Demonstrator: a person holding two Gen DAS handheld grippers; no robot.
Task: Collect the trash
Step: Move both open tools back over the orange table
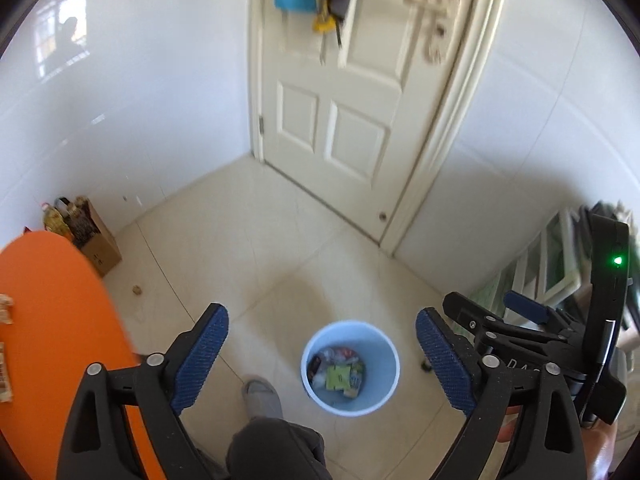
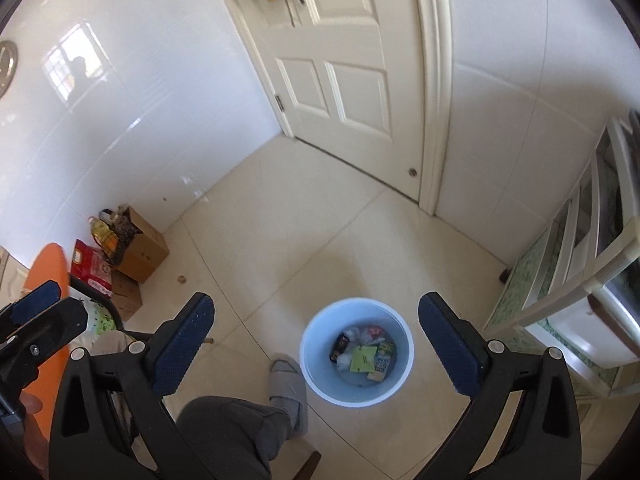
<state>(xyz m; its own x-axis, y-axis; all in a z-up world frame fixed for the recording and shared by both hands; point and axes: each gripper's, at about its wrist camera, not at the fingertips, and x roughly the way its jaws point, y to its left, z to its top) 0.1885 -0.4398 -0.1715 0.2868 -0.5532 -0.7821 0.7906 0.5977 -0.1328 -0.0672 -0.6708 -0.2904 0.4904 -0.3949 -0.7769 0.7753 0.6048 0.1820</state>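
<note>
A pale blue round bin (image 1: 386, 344) stands on the tiled floor below both grippers, also in the right wrist view (image 2: 316, 344). Inside lie several wrappers, among them a green one (image 1: 338, 376) (image 2: 363, 358). My left gripper (image 1: 322, 354) is open and empty, held high above the bin. My right gripper (image 2: 316, 348) is open and empty, also above the bin. The right gripper shows at the right edge of the left wrist view (image 1: 524, 316). The left gripper shows at the left edge of the right wrist view (image 2: 38, 312).
An orange table (image 1: 52, 312) lies at the left, with wrappers at its edge (image 1: 5, 310). A cardboard box (image 2: 142, 256) with bottles and a red bag (image 2: 90, 266) stand by the wall. A small scrap (image 2: 182, 279) lies on the floor. The person's slippered foot (image 2: 286, 384) is beside the bin. A white door (image 1: 340, 112) is ahead and a white shelf (image 2: 592, 280) at the right.
</note>
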